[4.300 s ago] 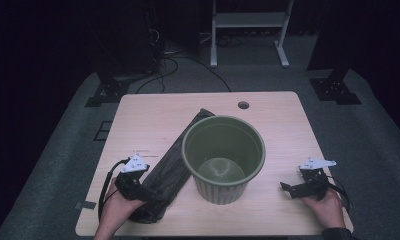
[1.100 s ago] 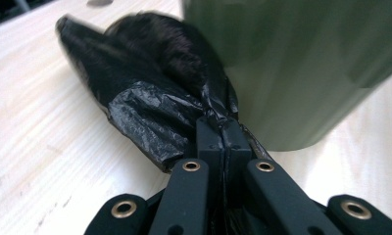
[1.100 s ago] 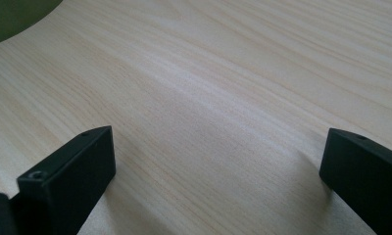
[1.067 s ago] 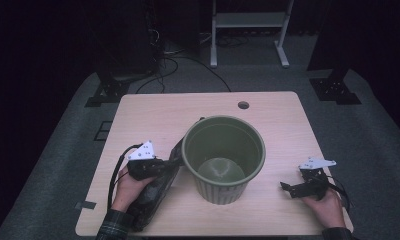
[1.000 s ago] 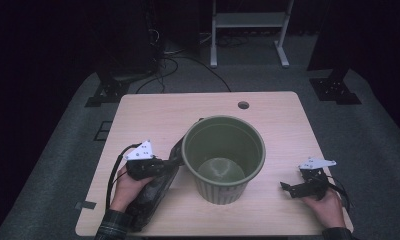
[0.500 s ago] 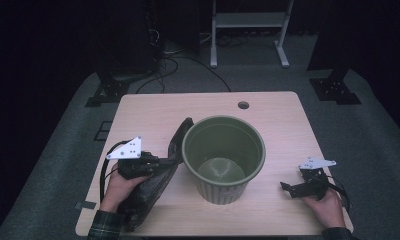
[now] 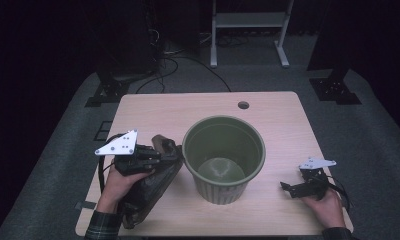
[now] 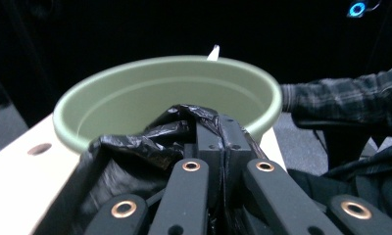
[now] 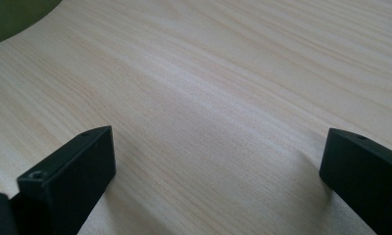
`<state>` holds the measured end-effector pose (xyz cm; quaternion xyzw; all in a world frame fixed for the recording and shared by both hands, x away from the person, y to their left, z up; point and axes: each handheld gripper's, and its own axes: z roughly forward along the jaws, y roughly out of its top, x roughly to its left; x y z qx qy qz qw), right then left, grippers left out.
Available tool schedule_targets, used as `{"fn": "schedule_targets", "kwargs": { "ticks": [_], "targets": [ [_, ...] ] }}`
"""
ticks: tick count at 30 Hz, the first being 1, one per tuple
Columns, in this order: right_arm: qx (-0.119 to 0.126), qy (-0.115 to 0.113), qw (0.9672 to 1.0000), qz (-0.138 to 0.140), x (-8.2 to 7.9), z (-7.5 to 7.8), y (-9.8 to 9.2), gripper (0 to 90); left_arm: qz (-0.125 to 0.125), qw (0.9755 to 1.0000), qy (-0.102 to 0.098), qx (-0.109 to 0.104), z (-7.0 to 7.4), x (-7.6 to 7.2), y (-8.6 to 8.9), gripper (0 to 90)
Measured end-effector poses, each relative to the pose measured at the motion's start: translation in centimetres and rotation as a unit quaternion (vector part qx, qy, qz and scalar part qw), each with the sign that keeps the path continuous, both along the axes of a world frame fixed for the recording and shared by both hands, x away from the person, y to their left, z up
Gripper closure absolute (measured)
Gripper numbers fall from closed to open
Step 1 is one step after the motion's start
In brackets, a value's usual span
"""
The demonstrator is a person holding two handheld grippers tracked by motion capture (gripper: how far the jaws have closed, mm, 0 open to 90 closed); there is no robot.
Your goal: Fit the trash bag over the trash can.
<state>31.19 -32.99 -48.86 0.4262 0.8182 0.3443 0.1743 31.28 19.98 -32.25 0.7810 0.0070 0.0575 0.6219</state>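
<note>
The left gripper (image 7: 155,154) has its two jaws pressed tight on a fold of the black bag (image 7: 150,185). The pinched end of the bag is lifted off the table (image 7: 188,107), right beside the green bucket (image 7: 223,157). The rest of the bag hangs down and rests on the table near the front left corner. In the left gripper view, the crinkly black bag (image 8: 150,137) bunches around the jaws, with the bucket rim (image 8: 135,78) just behind. The bucket stands upright in the middle of the table. The right gripper (image 7: 300,187) sits low near the front right corner, jaws spread wide over bare wood, holding nothing.
</note>
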Motion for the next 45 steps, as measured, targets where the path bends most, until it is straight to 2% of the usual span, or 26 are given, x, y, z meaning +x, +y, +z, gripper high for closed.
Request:
{"fn": "schedule_targets", "kwargs": {
  "ticks": [4,8,12,16,23,36,39,45],
  "targets": [
    [0.0,0.0,1.0,0.0,0.0,0.0,0.0,0.0,-0.023,0.9994,-0.008,-0.025,1.1,-0.1,-0.8,89.0],
    [0.0,0.0,1.0,0.0,0.0,0.0,0.0,0.0,-0.04,0.9985,-0.015,-0.033,2.3,0.2,-1.9,89.0],
    [0.0,0.0,1.0,0.0,0.0,0.0,0.0,0.0,-0.059,0.9973,-0.015,-0.04,3.3,0.8,-3.1,89.0],
    [0.0,0.001,1.0,-0.001,0.0,0.0,0.0,0.0,-0.077,0.9962,-0.017,-0.038,4.3,1.3,-4.6,89.0],
    [0.0,0.001,1.0,0.0,0.0,0.0,0.0,0.0,-0.118,0.9921,-0.021,-0.037,5.9,1.8,-7.7,89.0],
    [0.0,0.001,1.0,0.0,0.1,0.0,0.0,0.0,-0.165,0.9853,-0.028,-0.035,8.2,2.5,-12.4,89.0],
    [0.0,0.001,1.0,0.0,0.1,0.0,0.0,0.0,-0.173,0.9839,-0.026,-0.036,8.6,2.7,-13.2,89.0],
    [0.0,0.001,1.0,0.001,0.1,0.0,0.0,0.0,-0.195,0.9793,-0.021,-0.05,9.3,2.9,-14.7,89.0]
  ]
}}
